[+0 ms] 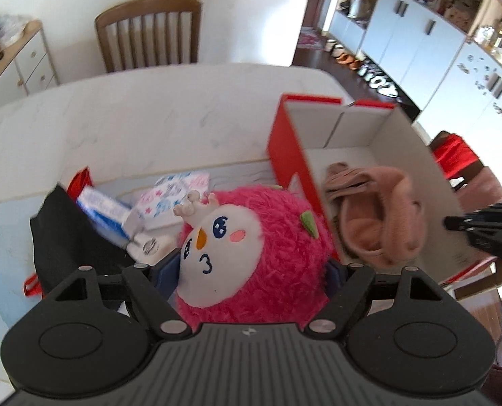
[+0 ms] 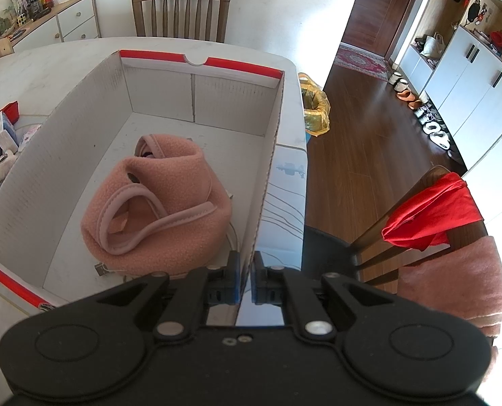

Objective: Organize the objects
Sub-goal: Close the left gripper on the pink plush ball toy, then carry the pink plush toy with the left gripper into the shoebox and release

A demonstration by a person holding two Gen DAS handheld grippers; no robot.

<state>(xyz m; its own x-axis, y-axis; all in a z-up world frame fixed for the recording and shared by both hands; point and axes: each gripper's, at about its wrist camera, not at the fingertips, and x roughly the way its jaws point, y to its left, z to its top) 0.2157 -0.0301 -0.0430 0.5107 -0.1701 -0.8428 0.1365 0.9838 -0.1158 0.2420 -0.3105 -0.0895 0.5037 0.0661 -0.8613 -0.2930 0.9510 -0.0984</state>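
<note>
From the left wrist camera, the left gripper (image 1: 251, 267) has its fingers clamped on either side of a fluffy pink plush bird (image 1: 247, 253), held above the desk (image 1: 132, 128) and its clutter, just beside the red wall of an open cardboard box (image 1: 284, 155). A pink fleece garment (image 1: 376, 209) already lies in the box. To place the toy well, it should clear that wall before lowering, then settle into the bare floor beyond the fleece. From the right wrist camera, the right gripper (image 2: 246, 277) pinches the box's near right wall between clenched fingers, steadying it; that hold should stay firm.
</note>
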